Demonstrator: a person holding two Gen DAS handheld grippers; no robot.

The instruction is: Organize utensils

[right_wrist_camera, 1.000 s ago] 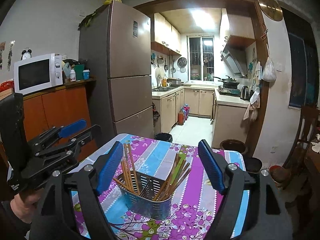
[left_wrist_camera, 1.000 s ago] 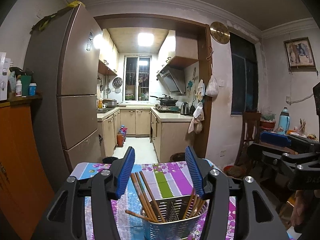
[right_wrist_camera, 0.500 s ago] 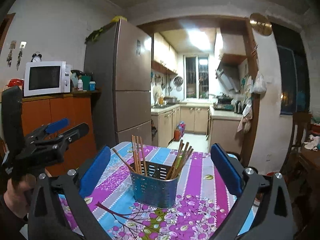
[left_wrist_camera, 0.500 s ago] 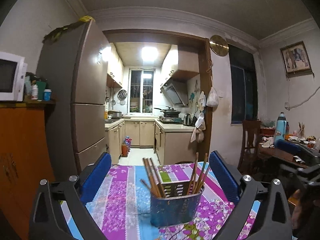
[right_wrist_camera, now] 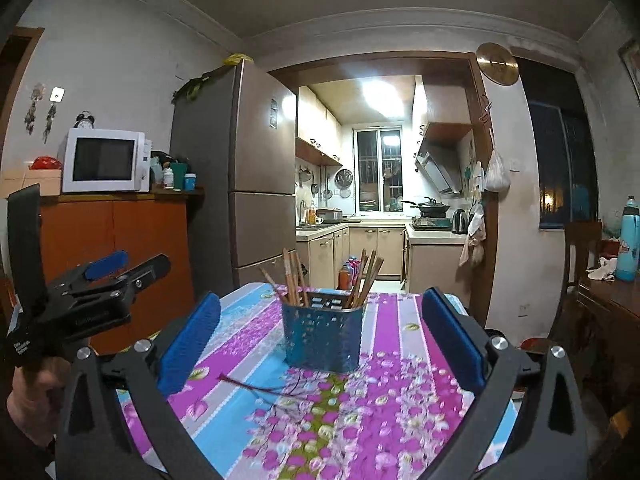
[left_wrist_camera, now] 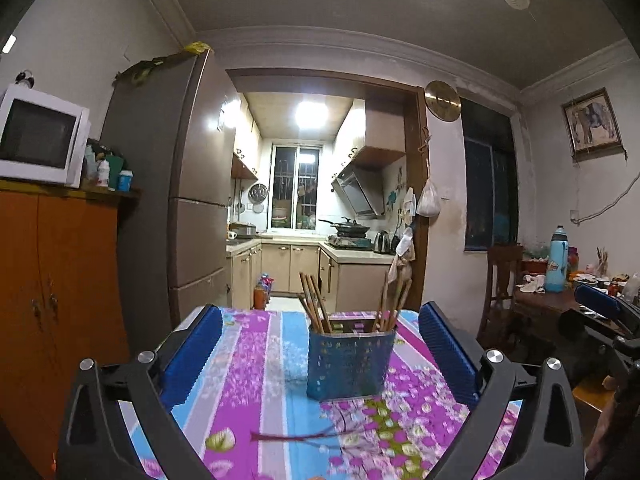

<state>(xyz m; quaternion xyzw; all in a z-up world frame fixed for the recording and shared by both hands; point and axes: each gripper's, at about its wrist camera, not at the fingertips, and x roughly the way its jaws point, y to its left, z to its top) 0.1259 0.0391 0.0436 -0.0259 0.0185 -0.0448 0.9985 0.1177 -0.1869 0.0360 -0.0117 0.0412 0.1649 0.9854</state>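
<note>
A blue perforated utensil holder (left_wrist_camera: 349, 362) stands upright on the floral tablecloth (left_wrist_camera: 256, 364). It holds two bunches of wooden chopsticks (left_wrist_camera: 316, 304), one at each end. My left gripper (left_wrist_camera: 320, 350) is open and empty, held back from the holder. The holder also shows in the right wrist view (right_wrist_camera: 322, 338) with its chopsticks (right_wrist_camera: 294, 278). My right gripper (right_wrist_camera: 320, 342) is open and empty, also back from the holder. The left gripper (right_wrist_camera: 102, 276) shows at the left of the right wrist view.
A fridge (left_wrist_camera: 192, 200) and an orange cabinet (left_wrist_camera: 56, 280) with a microwave (left_wrist_camera: 40, 136) stand left of the table. A wooden side table (left_wrist_camera: 560, 300) with a blue bottle (left_wrist_camera: 557, 260) stands to the right. The kitchen doorway lies beyond.
Both grippers have pulled back and dropped lower from the holder. The left jaws have opened wide. The holder now looks farther away and stands free on the cloth.
</note>
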